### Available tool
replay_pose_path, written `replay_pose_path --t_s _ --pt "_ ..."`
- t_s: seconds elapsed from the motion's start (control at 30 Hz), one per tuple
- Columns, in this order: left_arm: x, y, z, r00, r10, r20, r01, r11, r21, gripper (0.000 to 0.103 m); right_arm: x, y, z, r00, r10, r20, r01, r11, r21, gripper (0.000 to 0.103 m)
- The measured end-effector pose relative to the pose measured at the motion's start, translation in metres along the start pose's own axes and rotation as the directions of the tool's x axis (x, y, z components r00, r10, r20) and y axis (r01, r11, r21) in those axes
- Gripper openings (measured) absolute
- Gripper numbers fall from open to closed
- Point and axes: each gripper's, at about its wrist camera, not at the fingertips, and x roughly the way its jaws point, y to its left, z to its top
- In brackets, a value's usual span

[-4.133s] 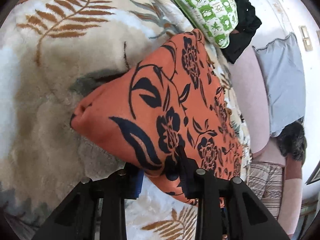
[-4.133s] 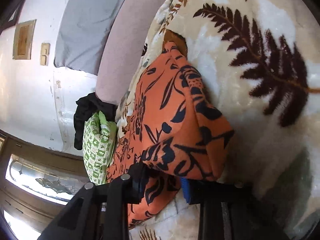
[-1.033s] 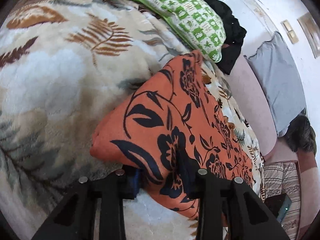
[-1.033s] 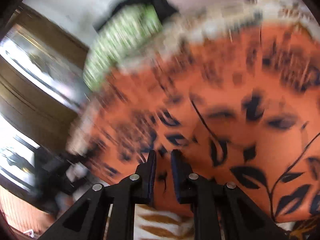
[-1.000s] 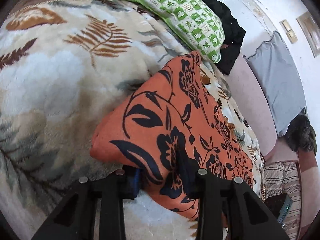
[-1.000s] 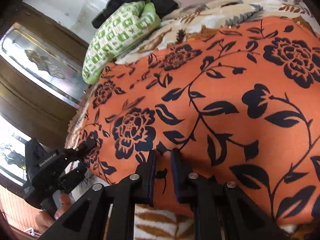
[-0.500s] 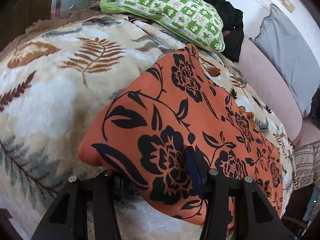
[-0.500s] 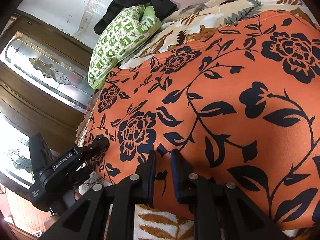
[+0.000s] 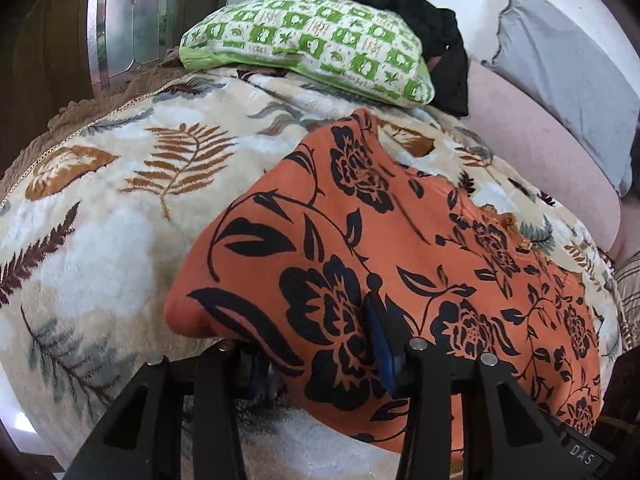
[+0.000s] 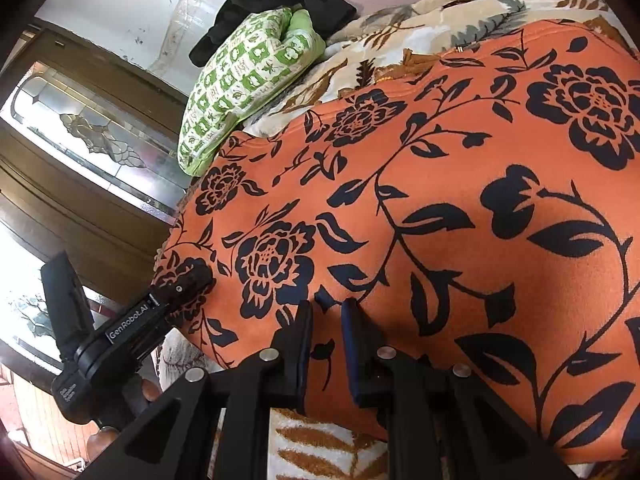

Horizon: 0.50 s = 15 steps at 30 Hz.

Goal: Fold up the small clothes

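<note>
Both my left gripper (image 9: 316, 354) and right gripper (image 10: 328, 346) clamp the orange floral garment's (image 10: 460, 208) near edge, the left's jaws just closing, to keep it taut.

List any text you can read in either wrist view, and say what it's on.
"GenRobot.AI": white lettering on the left gripper body, seen in the right wrist view.
"DAS": on a black gripper body at the left wrist view's lower right corner.
Small print lower on the left gripper's body: too blurred to read.
</note>
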Motion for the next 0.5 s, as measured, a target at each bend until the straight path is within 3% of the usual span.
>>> replay_pose_path --t_s 0.1,0.2,0.27,0.37,0.5 --pt "0.013 0.001 -0.001 0.999 -0.007 -0.049 0.005 1.0 -0.028 0.057 0.0 0.001 0.0 1.0 0.0 -0.002 0.0 1.0 0.0 0.019" --pt "0.019 0.003 -0.001 0.998 -0.033 -0.06 0.03 0.998 -0.053 0.057 0.001 0.001 0.0 1.0 0.005 -0.004 -0.005 1.0 -0.003 0.019" --pt "0.018 0.006 0.0 0.997 -0.054 -0.051 0.051 0.996 -0.071 0.053 0.001 0.001 0.001 1.0 0.005 -0.014 -0.005 1.0 0.001 0.018" --pt "0.017 0.009 0.001 0.996 -0.075 -0.045 0.07 0.993 -0.091 0.037 -0.004 0.004 0.003 1.0 0.005 -0.003 -0.005 1.0 0.009 0.018" --pt "0.013 0.01 0.002 0.995 -0.093 -0.028 0.09 0.99 -0.106 0.027 -0.023 0.015 0.008 0.993 -0.009 0.115 0.014 0.999 -0.049 0.018"
